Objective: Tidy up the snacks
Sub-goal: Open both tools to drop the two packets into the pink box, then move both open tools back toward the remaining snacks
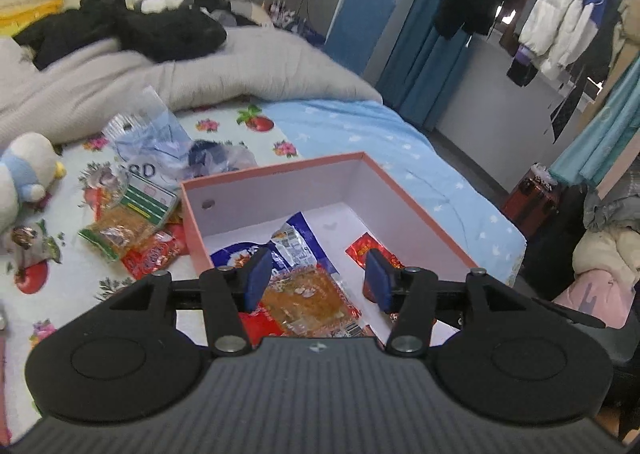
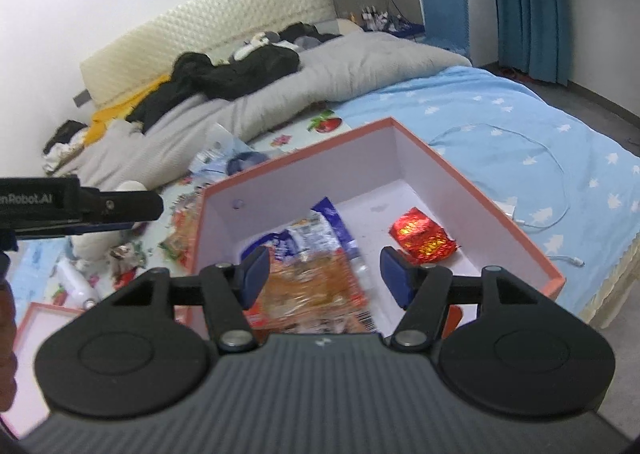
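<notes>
A salmon-pink box [image 1: 280, 168] [image 2: 300, 148] with a white inside stands open on the bed. In it lie an orange snack packet [image 1: 308, 294] [image 2: 308, 290], a blue and white packet [image 1: 296, 242] [image 2: 320, 234] partly under it, and a red foil packet [image 1: 360, 250] [image 2: 420, 234] apart to the right. My left gripper [image 1: 317, 254] hovers open over the box with nothing between its blue pads. My right gripper [image 2: 324, 254] is open too, above the orange packet and holding nothing. The left gripper [image 2: 148, 210] also shows side-on at the left edge of the right wrist view.
Left of the box lie loose snacks: an orange packet [image 1: 116, 230], a red one [image 1: 152, 254], a green and white one [image 1: 154, 200], and a clear plastic bag [image 1: 160, 142]. A plush toy [image 1: 24, 174], a grey duvet [image 1: 200, 74], the box lid [image 2: 36, 318] and a white cable [image 2: 560, 174] are nearby.
</notes>
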A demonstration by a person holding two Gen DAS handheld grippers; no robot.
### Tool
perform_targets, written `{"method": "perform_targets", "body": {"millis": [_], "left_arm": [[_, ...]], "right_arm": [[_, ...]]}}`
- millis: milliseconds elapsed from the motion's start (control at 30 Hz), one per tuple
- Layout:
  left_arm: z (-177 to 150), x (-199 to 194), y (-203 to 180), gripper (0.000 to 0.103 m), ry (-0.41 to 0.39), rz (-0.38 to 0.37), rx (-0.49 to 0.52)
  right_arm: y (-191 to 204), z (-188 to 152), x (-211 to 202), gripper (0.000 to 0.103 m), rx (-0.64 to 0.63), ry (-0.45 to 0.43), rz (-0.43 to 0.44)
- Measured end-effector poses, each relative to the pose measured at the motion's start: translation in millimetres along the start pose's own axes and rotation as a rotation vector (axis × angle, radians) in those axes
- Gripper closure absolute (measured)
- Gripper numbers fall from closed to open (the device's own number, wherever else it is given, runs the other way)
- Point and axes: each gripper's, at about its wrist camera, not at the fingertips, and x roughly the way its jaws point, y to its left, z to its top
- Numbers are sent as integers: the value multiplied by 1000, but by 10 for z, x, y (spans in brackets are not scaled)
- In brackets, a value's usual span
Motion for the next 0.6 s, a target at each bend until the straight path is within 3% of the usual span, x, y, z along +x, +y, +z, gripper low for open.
{"method": "perform_targets", "body": {"millis": [267,600], "left_arm": [[-369,-695,6,45,-82,9,-16],[-840,-1345,122,45,-143,63,-49]], "right_arm": [[208,-235,-435,40,-28,-37,37],[552,-421,-673,39,-85,-62,93]]}}
